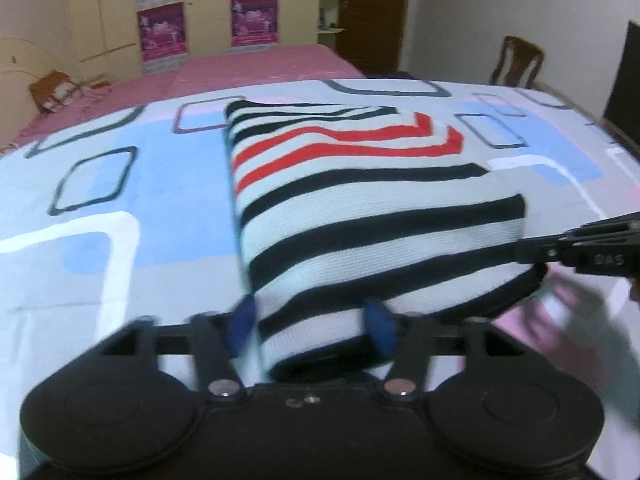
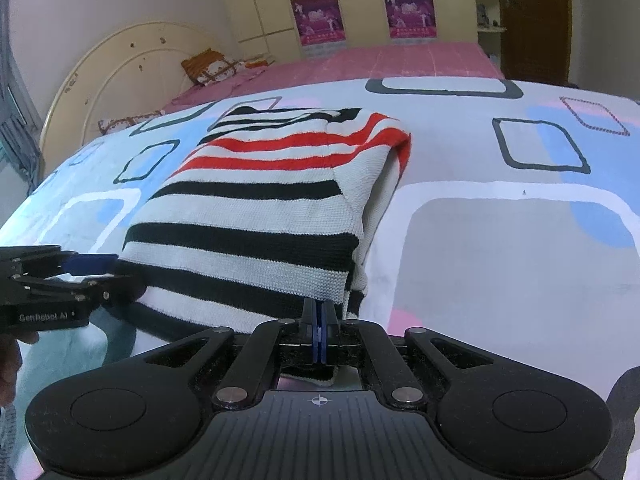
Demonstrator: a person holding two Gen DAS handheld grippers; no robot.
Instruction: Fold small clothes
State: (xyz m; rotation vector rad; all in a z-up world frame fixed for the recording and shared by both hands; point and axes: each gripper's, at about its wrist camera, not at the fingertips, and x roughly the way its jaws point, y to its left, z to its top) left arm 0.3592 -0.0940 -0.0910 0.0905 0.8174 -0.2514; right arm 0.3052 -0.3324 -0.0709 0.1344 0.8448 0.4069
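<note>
The folded, rib-knit striped sweater [image 1: 360,208] lies on a patterned sheet [image 1: 120,208] spread over the bed. Only the left wrist view shows the left gripper [image 1: 314,326] with jaws wide, its 2 blue pads [image 1: 379,326] straddling the near hem without pressing. Only the right wrist view shows the right gripper [image 2: 320,334] pinched tight on the hem's near right corner, plus a curved cream headboard [image 2: 120,80].

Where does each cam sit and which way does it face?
Left wrist: on the left claw, angled down over the bed sheet at the striped sweater; own open fingers straddle its near edge, right claw at right.
Right wrist: on the right claw, same heading, shut on the sweater's hem; left claw at left.
Shared: sweater, sheet, wardrobe.
</note>
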